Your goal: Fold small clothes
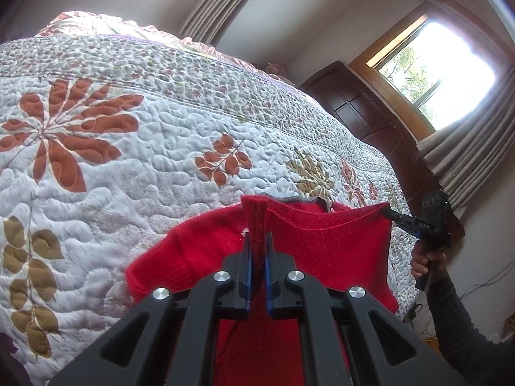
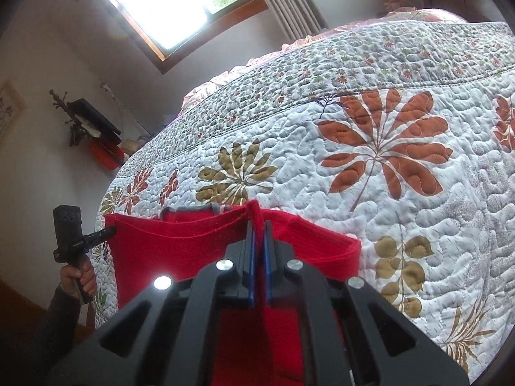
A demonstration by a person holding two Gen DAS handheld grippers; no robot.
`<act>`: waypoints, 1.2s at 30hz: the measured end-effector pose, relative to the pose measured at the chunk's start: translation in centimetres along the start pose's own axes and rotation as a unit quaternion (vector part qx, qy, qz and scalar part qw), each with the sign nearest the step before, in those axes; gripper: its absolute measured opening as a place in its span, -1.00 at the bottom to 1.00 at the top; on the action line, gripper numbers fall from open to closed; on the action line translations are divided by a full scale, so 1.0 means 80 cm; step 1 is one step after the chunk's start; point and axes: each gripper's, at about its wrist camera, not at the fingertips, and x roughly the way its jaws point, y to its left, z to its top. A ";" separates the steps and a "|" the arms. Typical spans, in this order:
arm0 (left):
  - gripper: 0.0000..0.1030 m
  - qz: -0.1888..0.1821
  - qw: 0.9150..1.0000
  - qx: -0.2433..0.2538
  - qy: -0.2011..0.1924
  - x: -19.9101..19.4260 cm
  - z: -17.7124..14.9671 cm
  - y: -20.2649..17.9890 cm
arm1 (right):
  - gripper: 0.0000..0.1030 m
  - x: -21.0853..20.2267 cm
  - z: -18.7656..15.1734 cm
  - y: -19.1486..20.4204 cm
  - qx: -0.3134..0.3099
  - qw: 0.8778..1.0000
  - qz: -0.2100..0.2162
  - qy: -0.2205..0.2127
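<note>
black linkage arms fill the bottom of both views. left tool (image 1: 257,238) is clamped on a bunched fold of the red sweater (image 1: 322,251), blue pads pressing the knit from both sides. right tool (image 2: 258,228) pinches another spot on the same top edge, and in the left view it shows at the sweater's far corner (image 1: 391,214), held by a hand (image 1: 425,262) in a dark sleeve. sweater hangs stretched between the two tools, lifted just above the quilt (image 1: 128,160) near the bed's edge, one sleeve drooping onto the quilt. window (image 1: 434,74) glows bright behind.
</note>
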 end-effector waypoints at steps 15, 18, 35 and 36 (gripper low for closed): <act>-0.90 0.024 0.999 -0.032 0.027 0.051 0.037 0.043 | -0.94 0.054 0.032 -0.025 0.023 0.999 -0.018 0.012; -0.90 0.046 0.997 -0.049 0.043 0.064 0.030 0.060 | -0.94 0.070 0.029 -0.037 0.031 0.999 -0.025 0.024; -0.05 0.001 0.999 0.000 0.049 0.016 -0.104 -0.035 | -0.65 0.006 -0.126 0.029 -0.009 1.000 0.016 0.023; -0.05 0.007 0.999 -0.004 0.051 0.024 -0.111 -0.030 | -0.69 0.012 -0.130 0.022 -0.001 1.000 0.011 0.028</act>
